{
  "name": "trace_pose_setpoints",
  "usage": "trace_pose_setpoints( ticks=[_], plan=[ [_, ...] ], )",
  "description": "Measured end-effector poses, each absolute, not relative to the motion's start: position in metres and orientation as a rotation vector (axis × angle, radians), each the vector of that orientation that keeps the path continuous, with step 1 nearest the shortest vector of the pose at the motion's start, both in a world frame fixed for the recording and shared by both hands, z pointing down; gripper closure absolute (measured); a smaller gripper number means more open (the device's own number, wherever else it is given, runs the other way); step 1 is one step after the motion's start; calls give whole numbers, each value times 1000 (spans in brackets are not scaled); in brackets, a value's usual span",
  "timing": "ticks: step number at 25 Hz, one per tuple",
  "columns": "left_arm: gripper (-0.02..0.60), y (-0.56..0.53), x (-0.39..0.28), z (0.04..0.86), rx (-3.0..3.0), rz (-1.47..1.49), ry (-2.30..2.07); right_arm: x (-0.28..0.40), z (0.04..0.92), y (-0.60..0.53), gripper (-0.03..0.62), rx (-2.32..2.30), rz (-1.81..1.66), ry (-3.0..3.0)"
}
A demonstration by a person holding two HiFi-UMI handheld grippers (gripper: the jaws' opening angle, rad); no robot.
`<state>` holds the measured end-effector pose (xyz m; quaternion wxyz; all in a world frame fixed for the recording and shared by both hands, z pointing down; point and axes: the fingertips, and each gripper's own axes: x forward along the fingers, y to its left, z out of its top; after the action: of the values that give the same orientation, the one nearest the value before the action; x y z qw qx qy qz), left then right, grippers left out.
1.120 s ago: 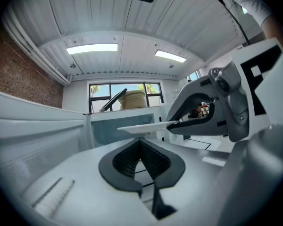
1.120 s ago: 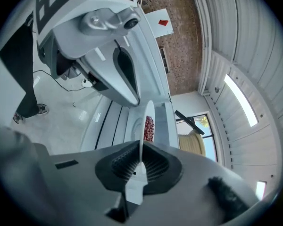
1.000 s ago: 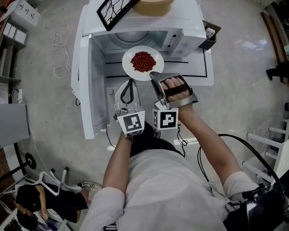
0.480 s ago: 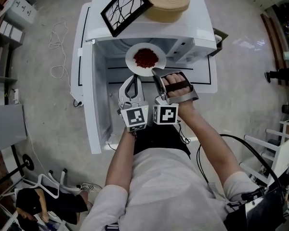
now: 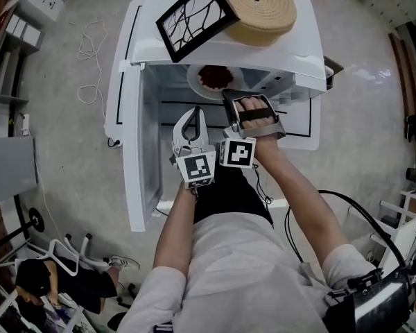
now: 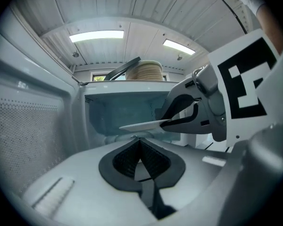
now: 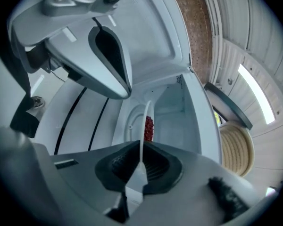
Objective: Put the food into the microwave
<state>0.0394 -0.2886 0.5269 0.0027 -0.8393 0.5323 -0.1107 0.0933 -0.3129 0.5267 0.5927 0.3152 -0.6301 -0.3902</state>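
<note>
A white plate (image 5: pixel 206 82) of red food (image 5: pixel 211 75) sits halfway inside the open white microwave (image 5: pixel 301 61), its far part hidden under the oven's top. My right gripper (image 5: pixel 227 97) is shut on the plate's near rim. In the right gripper view the plate (image 7: pixel 143 121) stands edge-on between the pads, with the red food (image 7: pixel 148 127) beyond it. My left gripper (image 5: pixel 192 113) hangs just left of the right one, shut and holding nothing, in front of the cavity (image 6: pixel 118 112). From the left gripper view the plate (image 6: pixel 144 124) shows edge-on, level.
The microwave door (image 5: pixel 128 151) stands swung open at the left. A black-framed picture (image 5: pixel 194 21) and a tan woven coil (image 5: pixel 260 5) lie on top of the microwave. A cable (image 5: pixel 90 61) trails on the floor at the left.
Both grippers have moved forward toward the microwave. The plate, fully visible in front of the opening a second ago, is now partly inside the cavity under the top.
</note>
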Motion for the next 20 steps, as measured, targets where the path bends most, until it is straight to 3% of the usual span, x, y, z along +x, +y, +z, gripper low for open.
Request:
trace_pose_setpoints(
  ticks=[20],
  plan=[
    [574, -327, 20, 546, -2558, -450, 1837, 89, 565, -394, 571, 664, -907, -1427]
  ],
)
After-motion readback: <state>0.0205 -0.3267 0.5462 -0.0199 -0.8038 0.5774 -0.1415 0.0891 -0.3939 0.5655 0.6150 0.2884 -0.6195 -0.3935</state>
